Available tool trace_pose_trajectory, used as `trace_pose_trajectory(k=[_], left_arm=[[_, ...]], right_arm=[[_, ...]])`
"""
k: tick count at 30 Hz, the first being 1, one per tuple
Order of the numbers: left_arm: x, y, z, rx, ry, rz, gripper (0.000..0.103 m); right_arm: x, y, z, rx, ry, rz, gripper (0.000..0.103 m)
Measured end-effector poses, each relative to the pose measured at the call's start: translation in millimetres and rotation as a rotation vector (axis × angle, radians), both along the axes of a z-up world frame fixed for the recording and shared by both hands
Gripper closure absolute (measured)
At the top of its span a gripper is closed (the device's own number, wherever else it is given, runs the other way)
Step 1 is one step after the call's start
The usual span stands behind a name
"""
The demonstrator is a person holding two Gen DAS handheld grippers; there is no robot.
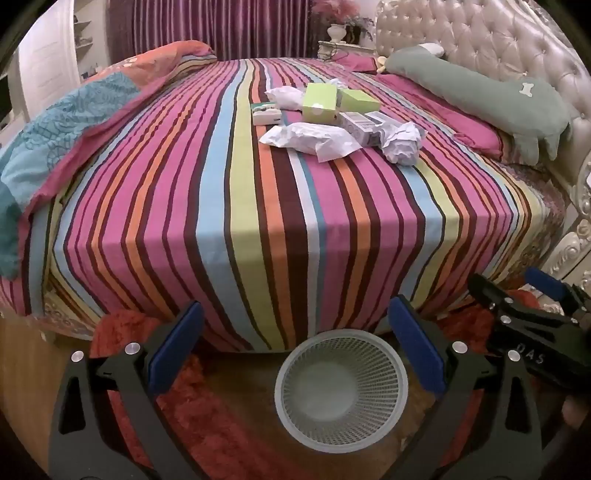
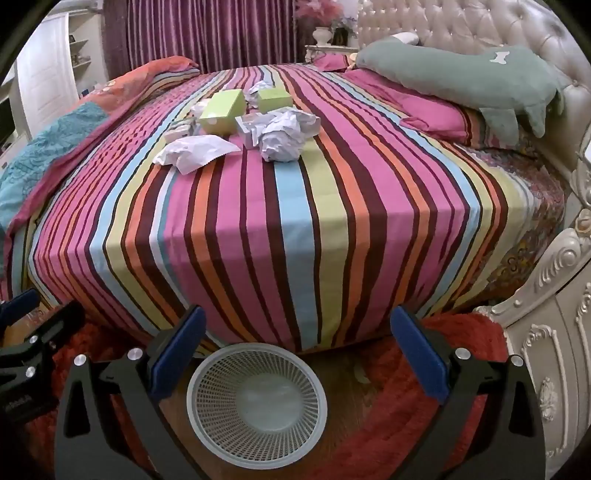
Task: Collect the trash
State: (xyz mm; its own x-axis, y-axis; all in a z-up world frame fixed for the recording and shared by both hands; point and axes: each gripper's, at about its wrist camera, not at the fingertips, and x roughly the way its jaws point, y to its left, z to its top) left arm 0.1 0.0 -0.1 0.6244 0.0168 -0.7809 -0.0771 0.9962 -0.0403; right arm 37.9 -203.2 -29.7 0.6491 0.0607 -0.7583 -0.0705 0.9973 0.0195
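Trash lies in a heap on the striped bed: a crumpled paper ball (image 1: 402, 143) (image 2: 282, 137), a flat white wrapper (image 1: 314, 139) (image 2: 195, 150), green boxes (image 1: 320, 102) (image 2: 221, 110) and small white boxes (image 1: 360, 127). A white mesh basket (image 1: 341, 386) (image 2: 256, 402) stands on the floor at the foot of the bed, with nothing in it. My left gripper (image 1: 295, 347) hangs open above the basket, far from the heap. My right gripper (image 2: 295, 350) is open too, beside the basket, and shows at the right edge of the left wrist view (image 1: 524, 306).
A long green plush pillow (image 1: 476, 99) lies by the tufted headboard (image 2: 480, 29). A folded quilt (image 1: 74, 122) covers the bed's left side. A red shaggy rug (image 2: 424, 406) surrounds the basket. A carved white nightstand (image 2: 554, 369) stands at the right.
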Motion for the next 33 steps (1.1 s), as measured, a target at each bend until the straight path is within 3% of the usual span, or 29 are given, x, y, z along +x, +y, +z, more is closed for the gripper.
trace_pose_trajectory(k=[9, 33], left_arm=[[1, -9, -3, 0.038, -0.002, 0.003, 0.006], [1, -5, -6, 0.01, 0.021, -0.003, 0.006]], right_arm=[[-5, 0, 3, -0.005, -0.005, -0.004, 0.008], [-4, -1, 3, -0.022, -0.006, -0.012, 0.008]])
